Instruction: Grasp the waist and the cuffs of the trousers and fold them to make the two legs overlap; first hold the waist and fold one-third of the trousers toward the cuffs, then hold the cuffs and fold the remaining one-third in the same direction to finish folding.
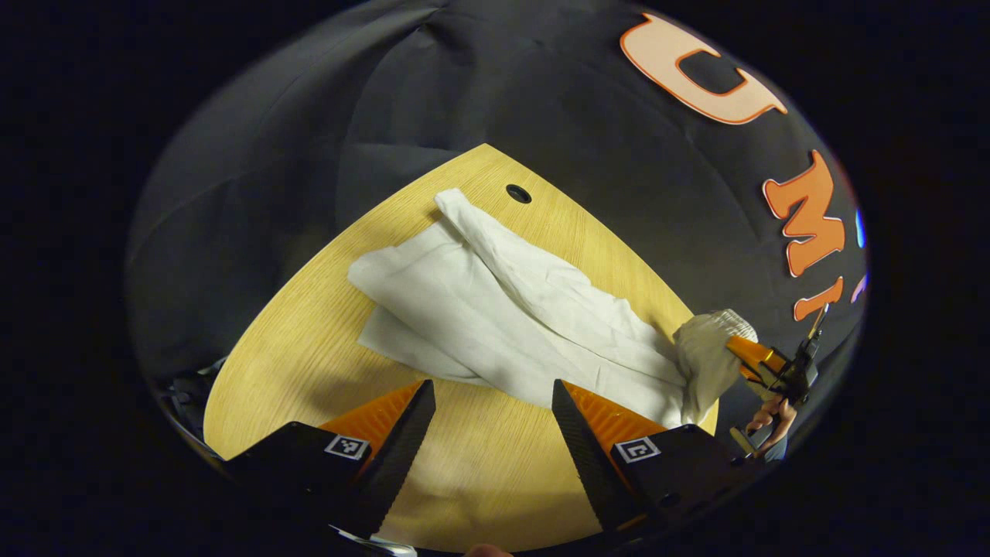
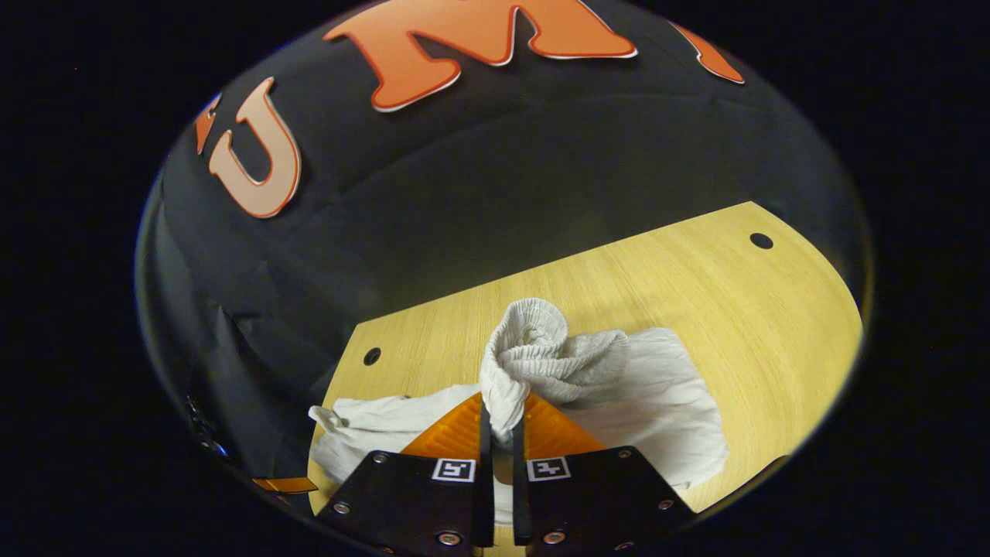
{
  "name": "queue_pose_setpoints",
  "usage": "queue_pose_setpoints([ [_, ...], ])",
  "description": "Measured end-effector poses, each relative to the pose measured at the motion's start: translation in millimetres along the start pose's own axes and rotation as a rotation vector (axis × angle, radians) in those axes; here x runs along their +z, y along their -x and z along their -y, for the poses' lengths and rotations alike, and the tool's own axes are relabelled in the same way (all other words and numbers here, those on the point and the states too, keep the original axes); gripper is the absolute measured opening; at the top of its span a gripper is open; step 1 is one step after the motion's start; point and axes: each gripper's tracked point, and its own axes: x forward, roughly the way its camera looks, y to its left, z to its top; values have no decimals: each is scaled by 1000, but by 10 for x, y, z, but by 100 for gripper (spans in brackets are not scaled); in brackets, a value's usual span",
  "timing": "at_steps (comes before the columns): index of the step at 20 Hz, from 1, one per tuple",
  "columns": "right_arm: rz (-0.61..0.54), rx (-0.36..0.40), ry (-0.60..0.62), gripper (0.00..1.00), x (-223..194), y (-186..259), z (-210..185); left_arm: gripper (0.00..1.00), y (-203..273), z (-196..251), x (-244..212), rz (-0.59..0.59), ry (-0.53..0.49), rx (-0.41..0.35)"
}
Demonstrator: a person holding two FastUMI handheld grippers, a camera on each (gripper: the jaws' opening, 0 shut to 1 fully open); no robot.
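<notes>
The white trousers (image 1: 510,317) lie spread on the wooden bench (image 1: 309,363), legs running toward the far corner where a small dark hole (image 1: 518,193) is cut in the top. One leg lies across the other, its cuff (image 1: 452,203) close to that hole; the second leg's end sits nearer the bench's left edge in the left gripper view.

The left gripper (image 1: 493,402) hangs above the near side of the bench with its fingers wide apart — nothing between them, and the nearest hem of the cloth lies just beyond the tips.

In the right gripper view, the right gripper (image 2: 496,429) has its fingers closed on the elastic waist (image 2: 534,348), which is bunched into a ribbed, curled wad lifted off the bench. The rest of the trousers (image 2: 657,402) trail flat on the wood to either side of it. In the left gripper view, the same gripper (image 1: 742,356) shows at the bench's right edge, pinching the raised waist (image 1: 708,348), with a hand (image 1: 769,418) behind it — the cloth drapes from the pinch down to the bench.
</notes>
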Motion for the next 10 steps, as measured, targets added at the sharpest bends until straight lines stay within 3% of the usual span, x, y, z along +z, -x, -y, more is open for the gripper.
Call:
queue_pose_setpoints([
  [3,-91,58,45,13,-66,-2,-30,100,-28,-11,-24,-12,24,-6],
  [5,-172,97,90,24,-149,20,-12,100,-29,23,-23,-12,36,-25],
  [6,-181,119,132,38,-135,-23,18,100,-46,16,-34,-18,42,-30],
  [10,-216,226,237,59,-14,-16,54,100,-32,20,-62,-34,94,-45],
])
